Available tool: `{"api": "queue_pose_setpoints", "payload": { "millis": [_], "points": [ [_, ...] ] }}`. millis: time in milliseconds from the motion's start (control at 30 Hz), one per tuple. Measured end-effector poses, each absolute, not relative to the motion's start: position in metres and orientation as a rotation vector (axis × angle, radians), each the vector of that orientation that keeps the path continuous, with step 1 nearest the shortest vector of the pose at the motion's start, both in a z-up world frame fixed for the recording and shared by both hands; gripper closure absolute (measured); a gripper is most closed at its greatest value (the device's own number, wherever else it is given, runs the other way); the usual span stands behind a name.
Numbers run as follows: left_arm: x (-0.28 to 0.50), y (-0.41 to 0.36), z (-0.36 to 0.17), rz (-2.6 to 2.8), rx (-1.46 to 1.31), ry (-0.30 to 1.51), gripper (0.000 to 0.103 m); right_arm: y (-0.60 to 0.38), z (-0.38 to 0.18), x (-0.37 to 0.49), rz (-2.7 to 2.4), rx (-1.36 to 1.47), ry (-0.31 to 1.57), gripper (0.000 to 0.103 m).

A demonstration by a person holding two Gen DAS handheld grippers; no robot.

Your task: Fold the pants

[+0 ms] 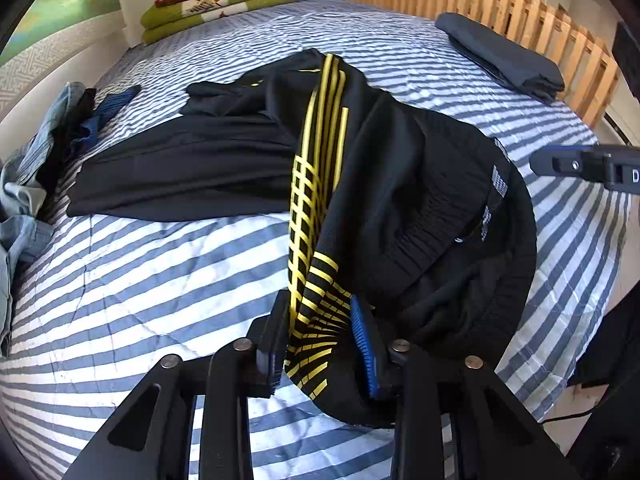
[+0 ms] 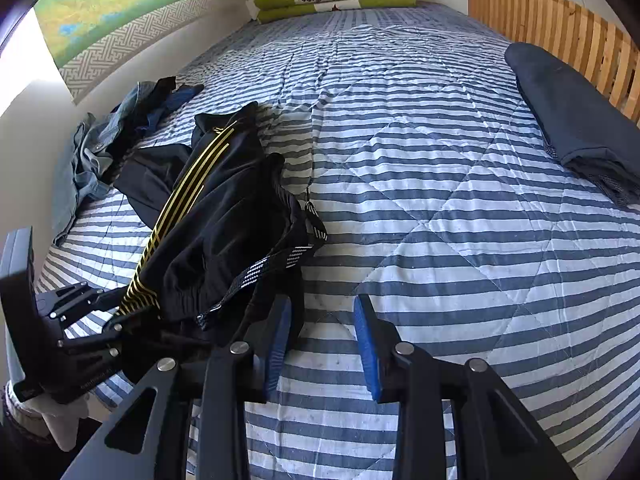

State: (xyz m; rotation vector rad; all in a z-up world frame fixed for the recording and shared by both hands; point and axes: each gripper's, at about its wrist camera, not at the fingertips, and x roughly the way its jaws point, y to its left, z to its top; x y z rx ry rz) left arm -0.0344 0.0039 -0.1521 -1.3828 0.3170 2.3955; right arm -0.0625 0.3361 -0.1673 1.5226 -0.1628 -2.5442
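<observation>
The left gripper [image 1: 320,340] was clamped on a bunched fold of the black pants [image 1: 248,160], its two blue-padded fingers [image 1: 364,336] pressed against either side of the yellow-striped cloth. The pinched part was lifted and draped down over the waistband end of the pants, which sat heaped near the front edge of the bed [image 1: 140,280]. The rest of the pants stretched away across the striped quilt toward the bed's left edge, lying fairly flat.

The right gripper [image 2: 322,340] held nothing; its fingers [image 2: 368,344] were parted with bare striped quilt showing between them. Its left finger sat just beside the pants' patterned drawstring [image 2: 256,276], though contact could not be told.

A crumpled heap of denim clothes [image 2: 92,160] lay at the left edge of the bed, a folded dark garment [image 2: 572,120] at the right edge beside a wooden slatted rail [image 2: 560,24], and folded green blankets [image 2: 336,0] at the far end
</observation>
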Motion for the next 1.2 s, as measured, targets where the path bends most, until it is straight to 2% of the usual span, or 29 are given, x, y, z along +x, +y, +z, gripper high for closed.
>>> {"api": "queue_pose_setpoints", "payload": {
  "millis": [233, 367, 500, 600, 633, 733, 800, 833, 867, 1000, 1200],
  "points": [
    [-0.05, -0.085, -0.123, 2.574, -1.381, -0.023, 0.082, 0.316, -0.165, -0.075, -2.523, 1.499, -0.111, 0.079],
    [-0.058, -0.145, -0.123, 2.676, -1.459, -0.216, 0.084, 0.302, -0.159, -0.093, -2.524, 1.462, -0.085, 0.079],
    [-0.055, -0.175, -0.127, 2.719, -1.481, -0.289, 0.084, 0.285, -0.16, -0.118, -2.483, 1.43, -0.052, 0.079],
    [-0.059, -0.178, -0.132, 2.712, -1.488, -0.288, 0.084, 0.263, -0.166, -0.134, -2.457, 1.424, 0.055, 0.079],
    [-0.057, -0.177, -0.132, 2.71, -1.49, -0.282, 0.084, 0.256, -0.168, -0.139, -2.458, 1.418, 0.101, 0.077],
    [-0.058, -0.175, -0.132, 2.706, -1.492, -0.275, 0.084, 0.238, -0.179, -0.155, -2.448, 1.421, 0.187, 0.061],
    [-0.061, -0.176, -0.131, 2.699, -1.488, -0.295, 0.084, 0.229, -0.187, -0.166, -2.467, 1.421, 0.222, 0.061],
    [-0.062, -0.176, -0.129, 2.696, -1.482, -0.315, 0.084, 0.228, -0.19, -0.169, -2.467, 1.422, 0.213, 0.065],
    [-0.062, -0.178, -0.126, 2.692, -1.471, -0.339, 0.084, 0.227, -0.19, -0.172, -2.462, 1.424, 0.187, 0.097],
    [-0.06, -0.186, -0.1, 2.725, -1.372, -0.406, 0.085, 0.249, -0.154, -0.166, -2.518, 1.345, -0.063, 0.099],
    [-0.024, -0.198, -0.029, 2.81, -1.114, -0.494, 0.086, 0.294, -0.049, -0.106, -2.65, 1.097, -0.137, 0.1]
  ]
}}
